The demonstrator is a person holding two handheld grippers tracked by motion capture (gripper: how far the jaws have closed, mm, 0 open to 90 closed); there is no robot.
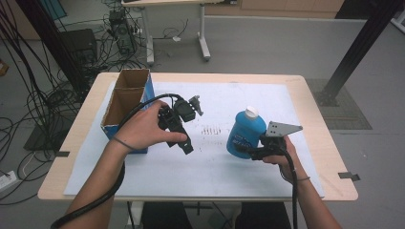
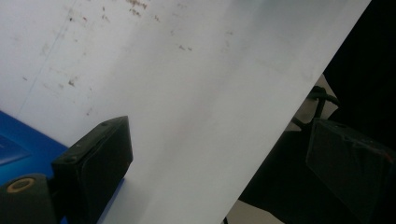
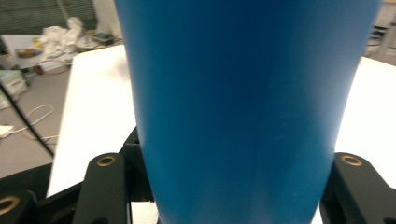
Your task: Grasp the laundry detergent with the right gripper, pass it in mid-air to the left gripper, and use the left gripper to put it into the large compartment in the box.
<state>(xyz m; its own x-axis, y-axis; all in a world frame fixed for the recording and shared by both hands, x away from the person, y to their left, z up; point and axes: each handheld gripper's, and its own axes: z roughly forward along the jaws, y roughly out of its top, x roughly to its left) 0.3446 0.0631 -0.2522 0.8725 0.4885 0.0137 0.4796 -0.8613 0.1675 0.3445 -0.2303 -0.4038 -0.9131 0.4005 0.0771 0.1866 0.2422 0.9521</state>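
High view: the right hand-held gripper point(image 1: 249, 150) sits at about 4 o'clock of the worktop point(image 1: 315, 119), its jaws clamped on the lower body of a blue bottle point(image 1: 245, 133) with a white cap. The bottle stands a little right of centre on the white sheet point(image 1: 229, 95) that covers the worktop. The left hand-held gripper point(image 1: 186, 147) is held at about 9 o'clock of the bottle, well apart from it, pointing down toward 5 o'clock with nothing in it. Just beyond the left hand, at 10 o'clock, stands an open cardboard box point(image 1: 126, 102) with blue sides and two compartments.

Left gripper view: the two black jaws stand wide apart, with bare white sheet point(image 2: 187, 93) between them and a blue patch, likely the box, at 8 o'clock.

Right gripper view: the blue bottle point(image 3: 243, 102) rises upright from between the jaws, which press on it at 7 and 5 o'clock.
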